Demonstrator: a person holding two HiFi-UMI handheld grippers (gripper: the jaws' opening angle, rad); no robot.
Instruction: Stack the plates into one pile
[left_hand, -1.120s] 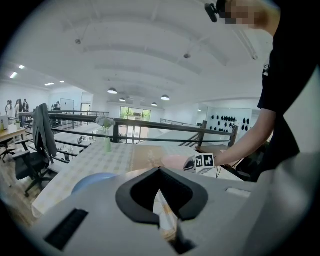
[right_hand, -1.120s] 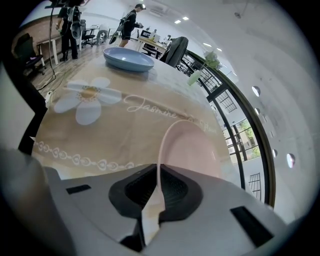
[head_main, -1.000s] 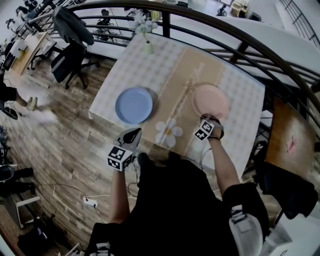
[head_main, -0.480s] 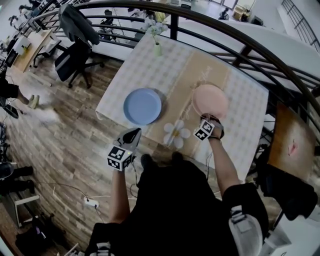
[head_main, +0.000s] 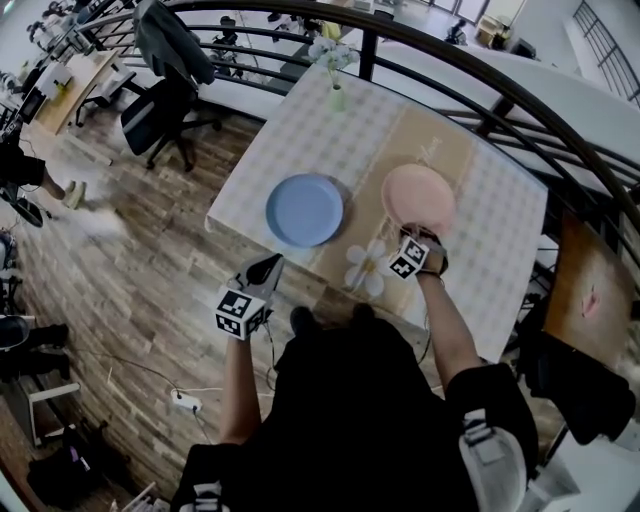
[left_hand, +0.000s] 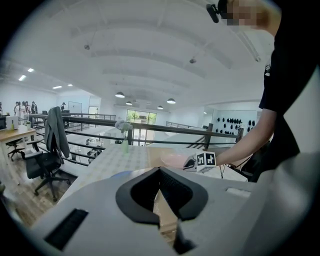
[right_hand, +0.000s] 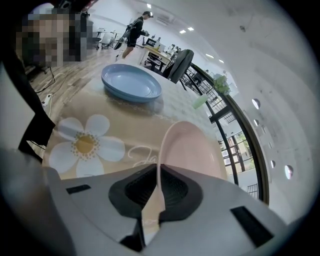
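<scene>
Plates first: the pink plate (head_main: 418, 197) is over the tan runner (head_main: 400, 150) on the right side of the table (head_main: 290, 130), with its near rim pinched tight in the right gripper (head_main: 418, 236). Just left of it, not touching, the blue plate (head_main: 305, 209) sits flat on the checked cloth. The left gripper (head_main: 268, 268) hangs off the table's near edge, jaws closed together on nothing.

Near rim of the pink plate (head_main: 418, 196) behind the right gripper (head_main: 418, 238); blue plate (left_hand: 120, 174) mostly behind the left gripper (left_hand: 160, 174).
</scene>
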